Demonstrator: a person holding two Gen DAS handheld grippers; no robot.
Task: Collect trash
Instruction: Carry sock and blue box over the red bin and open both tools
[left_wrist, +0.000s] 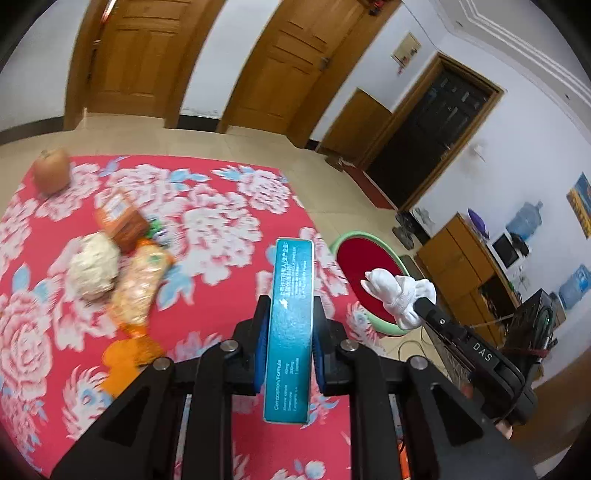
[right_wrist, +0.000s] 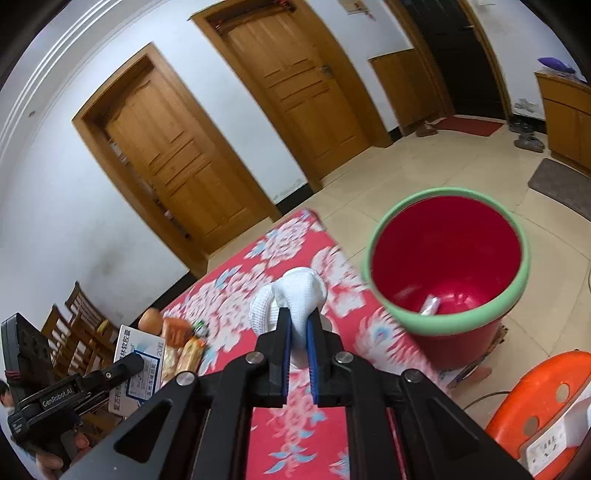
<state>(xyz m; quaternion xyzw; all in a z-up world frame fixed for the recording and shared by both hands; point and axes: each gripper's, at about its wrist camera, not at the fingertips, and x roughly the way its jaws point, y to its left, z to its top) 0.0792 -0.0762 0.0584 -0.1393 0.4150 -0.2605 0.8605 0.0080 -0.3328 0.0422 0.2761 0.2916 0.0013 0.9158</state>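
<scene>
My left gripper (left_wrist: 290, 325) is shut on a teal and white carton box (left_wrist: 291, 314), held above the red flowered tablecloth (left_wrist: 221, 221); the box also shows in the right wrist view (right_wrist: 142, 354). My right gripper (right_wrist: 300, 325) is shut on a crumpled white tissue (right_wrist: 299, 291), also seen in the left wrist view (left_wrist: 399, 291), raised over the table's right edge near the red bin with a green rim (right_wrist: 447, 258). The bin (left_wrist: 369, 269) stands on the floor and holds a scrap of white trash (right_wrist: 430, 304).
On the table lie a white paper wad (left_wrist: 94, 266), an orange snack packet (left_wrist: 140, 288), a small brown carton (left_wrist: 120, 218), orange peel (left_wrist: 125, 362) and an orange fruit (left_wrist: 51, 171). An orange plastic stool (right_wrist: 543, 398) with a power strip stands at right.
</scene>
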